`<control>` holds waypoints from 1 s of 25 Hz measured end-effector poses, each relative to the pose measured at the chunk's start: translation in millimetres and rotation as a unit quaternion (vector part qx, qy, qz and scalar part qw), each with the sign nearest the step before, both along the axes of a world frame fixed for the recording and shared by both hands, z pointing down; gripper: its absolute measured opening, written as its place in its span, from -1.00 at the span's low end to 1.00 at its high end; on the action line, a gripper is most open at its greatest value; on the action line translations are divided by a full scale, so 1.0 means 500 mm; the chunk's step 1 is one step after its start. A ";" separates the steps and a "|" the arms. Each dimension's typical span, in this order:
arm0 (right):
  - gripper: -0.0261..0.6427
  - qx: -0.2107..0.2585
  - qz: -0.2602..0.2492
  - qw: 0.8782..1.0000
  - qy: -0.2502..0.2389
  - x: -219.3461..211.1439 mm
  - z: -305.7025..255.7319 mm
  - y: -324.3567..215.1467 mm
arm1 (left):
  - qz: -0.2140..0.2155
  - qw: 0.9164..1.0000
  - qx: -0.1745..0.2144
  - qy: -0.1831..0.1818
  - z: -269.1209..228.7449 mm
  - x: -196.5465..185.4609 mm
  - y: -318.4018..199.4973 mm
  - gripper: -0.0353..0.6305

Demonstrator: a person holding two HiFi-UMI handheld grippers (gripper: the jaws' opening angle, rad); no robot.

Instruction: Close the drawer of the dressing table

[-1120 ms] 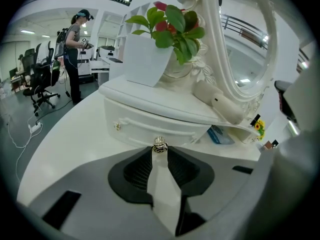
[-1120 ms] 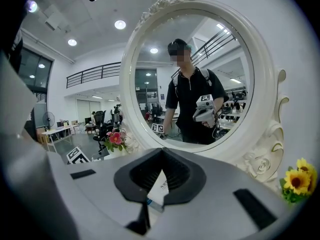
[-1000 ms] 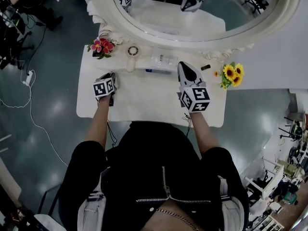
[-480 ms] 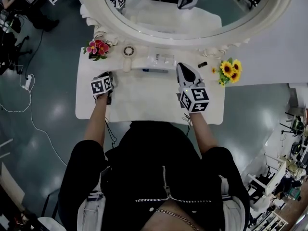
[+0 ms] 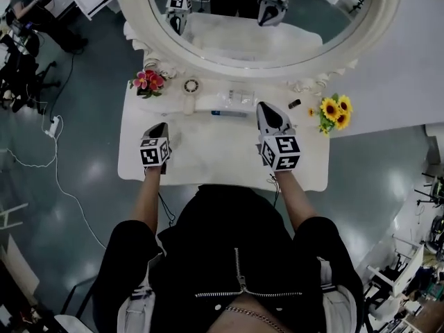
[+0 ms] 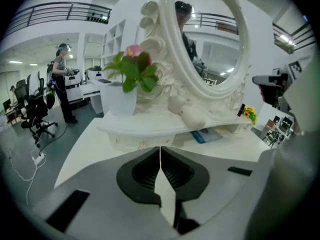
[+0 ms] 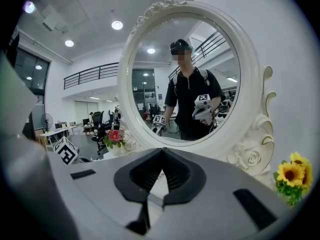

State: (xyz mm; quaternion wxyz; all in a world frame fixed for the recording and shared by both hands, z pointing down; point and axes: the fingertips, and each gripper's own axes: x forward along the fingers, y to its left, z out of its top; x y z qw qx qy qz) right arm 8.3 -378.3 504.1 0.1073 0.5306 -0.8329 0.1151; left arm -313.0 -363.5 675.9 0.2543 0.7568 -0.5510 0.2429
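The white dressing table (image 5: 208,161) has a raised shelf (image 5: 211,101) under its oval mirror (image 5: 132,19). A small drawer front with a gold knob (image 6: 134,144) sits below the shelf's left end and looks flush with it. My left gripper (image 5: 159,127) hovers over the left of the tabletop, drawn back from that drawer. Its jaws (image 6: 160,150) are shut with nothing between them. My right gripper (image 5: 264,107) is held over the right-middle of the tabletop, pointing at the mirror. It (image 7: 161,152) is shut and empty too.
A pot of pink flowers (image 5: 148,80) stands on the shelf's left end, and sunflowers (image 5: 331,109) stand at the right. A round white item (image 5: 191,86) and a blue-and-white box (image 6: 206,135) lie near the shelf. Office chairs (image 6: 35,119) and a standing person (image 6: 62,79) are far left.
The left gripper has pulled back from the shelf toward the person and lifted, and its jaws have gone from open to shut. The right gripper has stayed in place.
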 end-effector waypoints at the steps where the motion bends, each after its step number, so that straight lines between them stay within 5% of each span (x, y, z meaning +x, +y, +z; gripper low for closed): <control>1: -0.91 -0.001 -0.002 1.000 0.000 0.001 0.003 0.001 | 0.008 1.000 0.017 0.002 -0.028 0.013 0.001 -0.82; 6: -0.91 0.005 -0.010 1.000 -0.005 0.001 0.000 0.004 | 0.039 0.995 0.095 0.005 -0.169 0.076 -0.007 -0.83; 13: -0.92 0.032 -0.016 0.999 -0.007 0.008 -0.042 -0.004 | 0.068 0.977 0.198 0.027 -0.367 0.147 -0.017 -0.83; 25: -0.92 0.045 -0.012 0.999 -0.009 0.020 -0.064 0.010 | 0.071 0.972 0.217 0.051 -0.405 0.181 -0.020 -0.83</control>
